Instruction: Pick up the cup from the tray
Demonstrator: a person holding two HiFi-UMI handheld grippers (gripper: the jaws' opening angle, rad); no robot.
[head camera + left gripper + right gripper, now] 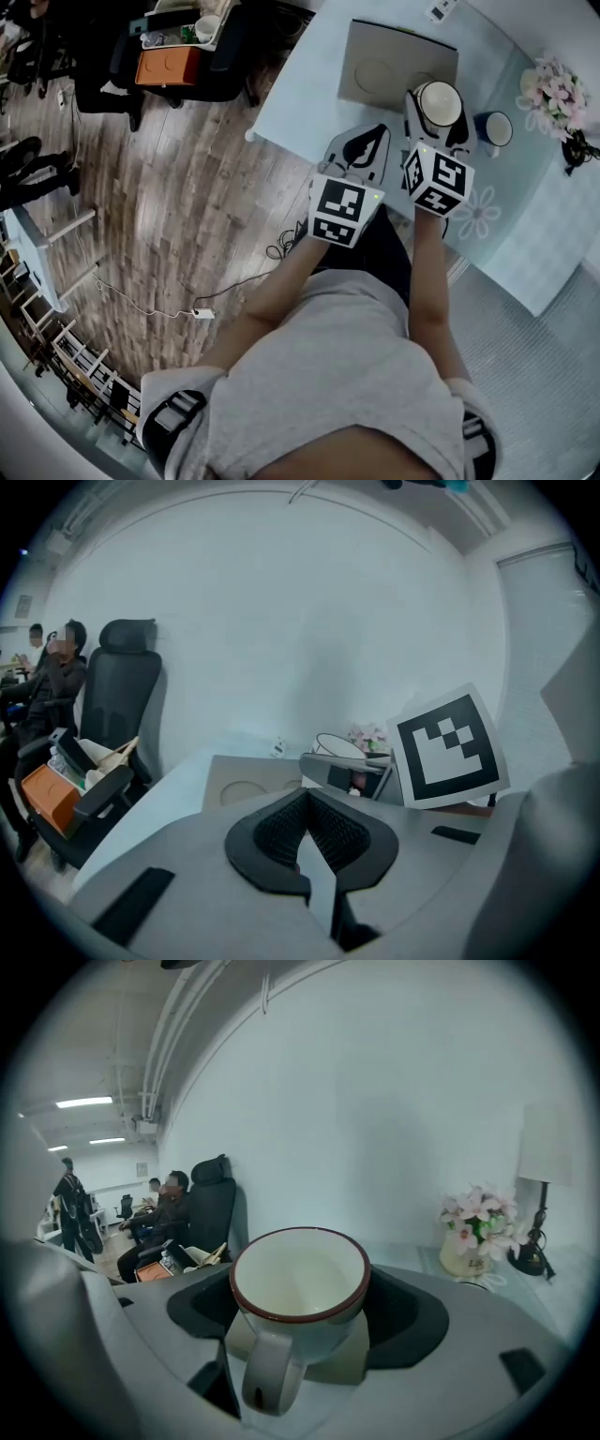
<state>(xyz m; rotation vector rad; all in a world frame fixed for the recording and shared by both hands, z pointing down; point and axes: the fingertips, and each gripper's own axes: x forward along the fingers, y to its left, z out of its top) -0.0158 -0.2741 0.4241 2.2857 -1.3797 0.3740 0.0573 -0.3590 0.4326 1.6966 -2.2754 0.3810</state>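
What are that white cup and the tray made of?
Cup: glazed ceramic or enamelled metal, judging by its glossy white surface and thin dark-red rim. Tray: matte grey-brown, perhaps moulded plastic or pulp, with pressed round hollows; unclear which.

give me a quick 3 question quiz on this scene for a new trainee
1. True or false: the left gripper has its jaws together with nothing between them.
2. Multiple choice: what is the right gripper shut on?
A) a blue mug
B) a white cup with a dark red rim
C) a vase of flowers
3. Fill in the blank: in the right gripper view, the cup's handle points ____ the camera (toward / away from).

Key: 1 true; 2 B; 3 toward.
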